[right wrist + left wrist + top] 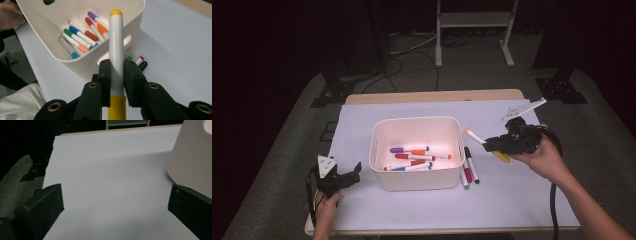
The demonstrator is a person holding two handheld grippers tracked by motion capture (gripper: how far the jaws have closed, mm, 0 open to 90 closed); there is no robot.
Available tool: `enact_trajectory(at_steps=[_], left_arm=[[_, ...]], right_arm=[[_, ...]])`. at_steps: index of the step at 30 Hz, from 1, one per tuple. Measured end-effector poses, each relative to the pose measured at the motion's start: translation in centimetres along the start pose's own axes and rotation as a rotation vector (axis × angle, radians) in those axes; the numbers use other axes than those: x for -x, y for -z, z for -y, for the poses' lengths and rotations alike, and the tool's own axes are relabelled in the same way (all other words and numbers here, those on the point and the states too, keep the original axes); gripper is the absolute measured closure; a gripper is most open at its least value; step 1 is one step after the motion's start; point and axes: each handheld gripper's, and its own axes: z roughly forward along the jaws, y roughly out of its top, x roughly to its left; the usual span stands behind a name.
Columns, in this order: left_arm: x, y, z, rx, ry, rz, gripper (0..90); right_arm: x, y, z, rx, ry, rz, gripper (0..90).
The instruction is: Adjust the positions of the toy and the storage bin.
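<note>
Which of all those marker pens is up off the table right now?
The yellow-capped marker, clamped between the right gripper jaws. The rest lie in the white bin or on the paper beside it.

Held marker (116,50): white barrel, yellow cap + yellow tail end. Right gripper (117,77): black jaws w/ brass-coloured screw rings. Left gripper (343,178): black, grey plate on top. Bin (417,176): cream-white, plain. Inside it, markers (414,157) w/ white barrels; caps purple, orange, red, blue, green. At 3 o'clock of bin, loose markers (469,170): green, magenta, black. Table cover (512,200): pale lilac-white, no pattern. Table edge (437,96): light wood. Floor (277,150): grey.
</note>
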Motion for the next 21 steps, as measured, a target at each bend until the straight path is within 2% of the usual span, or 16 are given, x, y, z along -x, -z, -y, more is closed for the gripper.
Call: enact_trajectory(at_steps=[8,16,21], left_arm=[[0.0,0.0,0.0,0.002,-0.002,0.0,0.0],[0.0,0.0,0.0,0.004,0.001,0.002,0.0],[0.0,0.0,0.0,0.006,0.004,0.003,0.0]], right_arm=[[-1.8,-0.2,-2.5,0.022,0.054,-0.054,76.0],[-4.4,-1.7,-5.6,-0.002,0.131,-0.105,76.0],[-5.3,-2.6,-6.7,-0.014,0.158,-0.138,75.9]])
